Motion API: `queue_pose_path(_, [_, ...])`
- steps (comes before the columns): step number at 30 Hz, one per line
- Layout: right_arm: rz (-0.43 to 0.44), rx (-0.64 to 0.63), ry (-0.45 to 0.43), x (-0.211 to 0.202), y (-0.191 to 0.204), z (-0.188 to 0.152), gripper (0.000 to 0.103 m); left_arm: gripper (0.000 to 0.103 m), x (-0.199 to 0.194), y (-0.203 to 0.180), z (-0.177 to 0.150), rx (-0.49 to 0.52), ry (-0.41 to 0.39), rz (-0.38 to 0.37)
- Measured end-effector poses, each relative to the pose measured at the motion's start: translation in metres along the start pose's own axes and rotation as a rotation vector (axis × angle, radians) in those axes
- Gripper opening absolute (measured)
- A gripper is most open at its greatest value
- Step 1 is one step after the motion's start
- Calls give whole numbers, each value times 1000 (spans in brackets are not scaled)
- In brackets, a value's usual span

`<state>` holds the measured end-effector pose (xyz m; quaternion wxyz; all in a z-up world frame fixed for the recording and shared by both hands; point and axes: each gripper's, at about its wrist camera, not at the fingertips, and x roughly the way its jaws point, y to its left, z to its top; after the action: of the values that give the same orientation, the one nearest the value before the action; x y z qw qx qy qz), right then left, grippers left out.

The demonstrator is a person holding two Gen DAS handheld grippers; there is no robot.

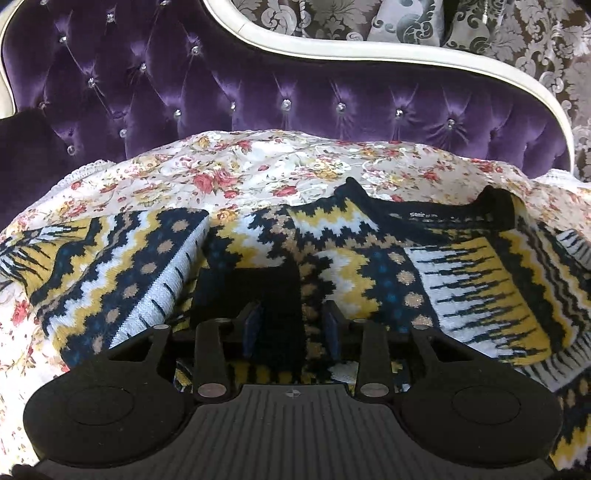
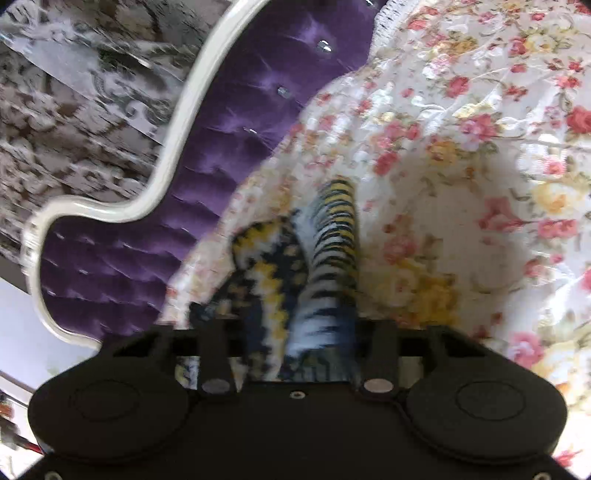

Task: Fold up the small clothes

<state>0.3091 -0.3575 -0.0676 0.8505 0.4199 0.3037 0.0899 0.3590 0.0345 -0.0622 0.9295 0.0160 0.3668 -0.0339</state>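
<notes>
A knitted sweater [image 1: 369, 258] in navy, yellow and white zigzags lies spread on a floral bedspread [image 1: 240, 166], its dark neck band at the far right and one sleeve folded in at the left. My left gripper [image 1: 292, 325] rests low over the sweater's middle. Its blue pads [image 1: 253, 325] stand apart, with flat dark knit between them and no pinch showing. In the blurred right wrist view, a bunched fold of the sweater [image 2: 325, 258] rises from between the jaws of my right gripper [image 2: 303, 328], which is shut on it. The knit hides its fingertips.
A purple tufted headboard [image 1: 221, 92] with a white curved frame bounds the far side of the bed and shows again as the headboard [image 2: 221, 166]. Grey damask pillows [image 1: 402, 22] sit behind it. Bare bedspread [image 2: 461, 147] lies to the right of the held fold.
</notes>
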Motion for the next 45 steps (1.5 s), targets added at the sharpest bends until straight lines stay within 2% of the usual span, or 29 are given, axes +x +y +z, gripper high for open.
queue_pose_path(2, [13,-128,-79,-12,21,0,34,35,1,0,0,-3,1,0])
queue_pose_path(3, [52,-179,-125,-20,29,0,34,35,0,-1,0,-3,1,1])
queue_pose_path(5, [98,-192,-175,-29,34,1,35,35,0,0,-1,-3,2,0])
queue_pose_path(6, [91,-188,-178,-30,34,2,36,36,0,0,-1,-4,2,0])
queue_pose_path(9, [-28,-208,-130,-19,32,0,39,36,0,-1,-1,2,3,2])
queue_pose_path(11, [-80,-201,-64,-8,26,-4,56,36,1,0,-1,-1,3,3])
queue_pose_path(12, [-111,-191,-25,-1,23,-7,59,36,1,-1,-1,-2,2,2])
queue_pose_path(14, [-172,-185,31,9,18,-12,60,36,0,0,-1,-7,-3,4])
queue_pose_path(17, [-231,-251,37,10,23,-17,60,40,0,-1,-1,-10,-11,7])
queue_pose_path(18, [-234,-270,32,8,26,-18,62,46,0,0,-1,-15,-15,1])
queue_pose_path(20, [-215,-300,12,5,34,-19,79,67,-1,2,-1,-24,-14,-46])
queue_pose_path(21, [-197,-315,-1,3,37,-19,83,84,0,3,0,-25,-5,-89])
queue_pose_path(22, [-180,-326,-12,1,40,-19,88,90,0,3,0,-22,3,-122])
queue_pose_path(26, [-124,-342,-61,-2,51,-18,103,90,-12,10,2,-42,-23,-149])
queue_pose_path(30, [-129,-337,-87,-3,64,-21,103,90,-32,36,8,-114,-84,-175])
queue_pose_path(34, [-217,-372,-74,3,83,-37,103,90,-46,78,19,-166,-114,-136])
queue_pose_path(36, [-235,-414,-92,8,94,-51,103,90,-49,101,23,-200,-123,-104])
queue_pose_path(40, [-187,-475,-118,15,111,-81,103,91,-54,152,25,-304,-133,-42])
queue_pose_path(45, [-107,-477,-67,25,124,-112,103,91,-54,207,21,-409,-136,23])
